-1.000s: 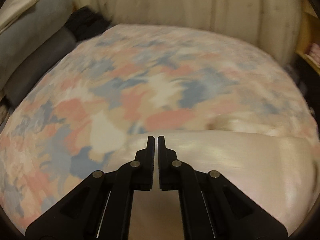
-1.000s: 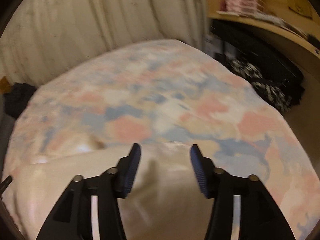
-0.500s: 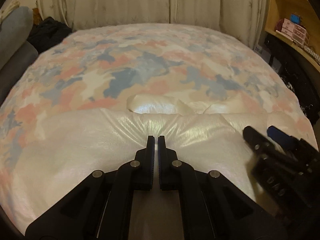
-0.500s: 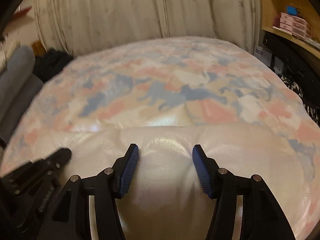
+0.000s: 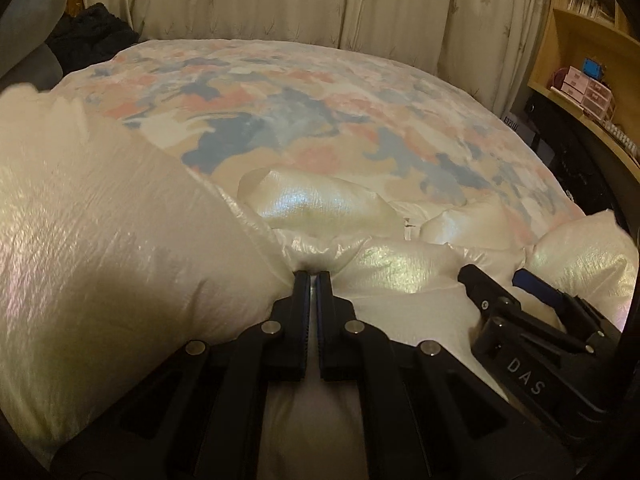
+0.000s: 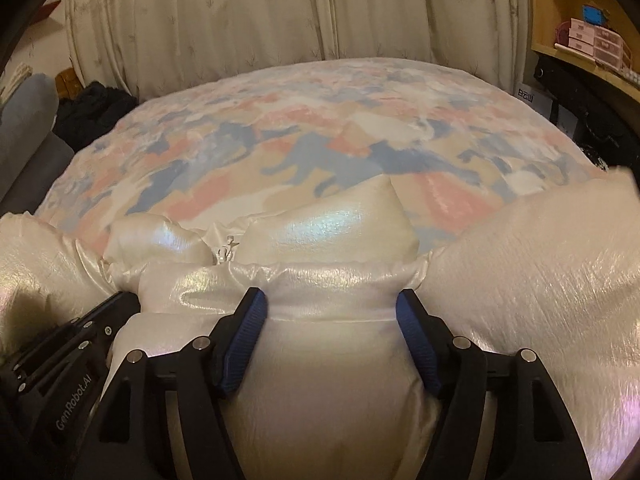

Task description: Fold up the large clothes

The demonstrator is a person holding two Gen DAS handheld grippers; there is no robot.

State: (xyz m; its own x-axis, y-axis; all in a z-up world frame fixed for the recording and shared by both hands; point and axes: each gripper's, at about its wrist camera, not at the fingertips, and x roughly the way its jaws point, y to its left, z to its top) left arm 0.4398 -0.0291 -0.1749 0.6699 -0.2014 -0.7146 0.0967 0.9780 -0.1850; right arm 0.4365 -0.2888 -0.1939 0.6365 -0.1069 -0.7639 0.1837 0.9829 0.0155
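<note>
Puffy jacket looks light, soft, slippery; left gripper pinches its shoulder seam, right gripper, jaws just widening, straddles a padded panel; hold seams

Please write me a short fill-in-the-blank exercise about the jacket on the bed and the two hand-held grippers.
1. The puffy jacket is ____ in colour.
2. The left hand-held gripper has its jaws ____ at a seam of the jacket.
3. The right hand-held gripper has its jaws ____, with a padded panel between them.
4. Behind the bed hang cream ____.

Missing words: white; shut; open; curtains
</note>
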